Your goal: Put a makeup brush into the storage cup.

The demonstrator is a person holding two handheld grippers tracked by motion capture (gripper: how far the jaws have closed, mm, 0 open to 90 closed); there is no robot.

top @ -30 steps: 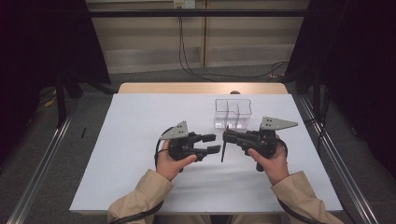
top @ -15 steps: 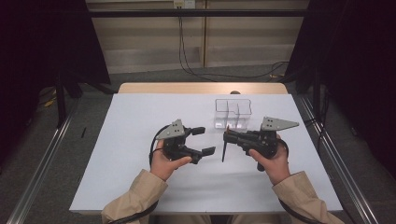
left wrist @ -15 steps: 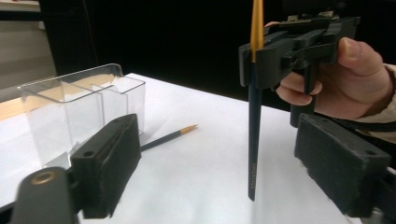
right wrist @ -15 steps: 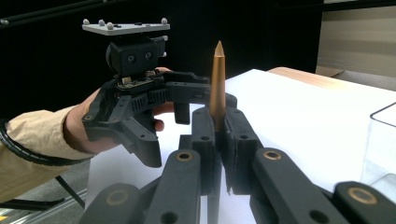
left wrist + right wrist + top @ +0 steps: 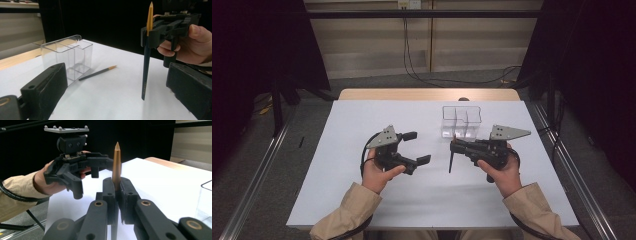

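- The right claw (image 5: 455, 147) is clamped on a dark pencil (image 5: 451, 161) and holds it upright, sharpened tip up, above the white desk (image 5: 342, 200).
- In the right gripper view the pencil's golden tip (image 5: 116, 162) rises from between the closed jaws.
- In the left gripper view the pads grip the pencil (image 5: 145, 67) near its upper end; the lower end hangs just above the desk, and whether it touches I cannot tell.
- The left claw (image 5: 417, 147) stands wide, its jaws having just been opening, with nothing between them; it sits apart from the pencil, to its left in the high view.
- A clear box (image 5: 461, 120) with compartments stands on the desk just beyond the right claw.
- A second pencil (image 5: 97, 73) lies flat on the desk beside the box (image 5: 66, 57), its tip pointing away from it.
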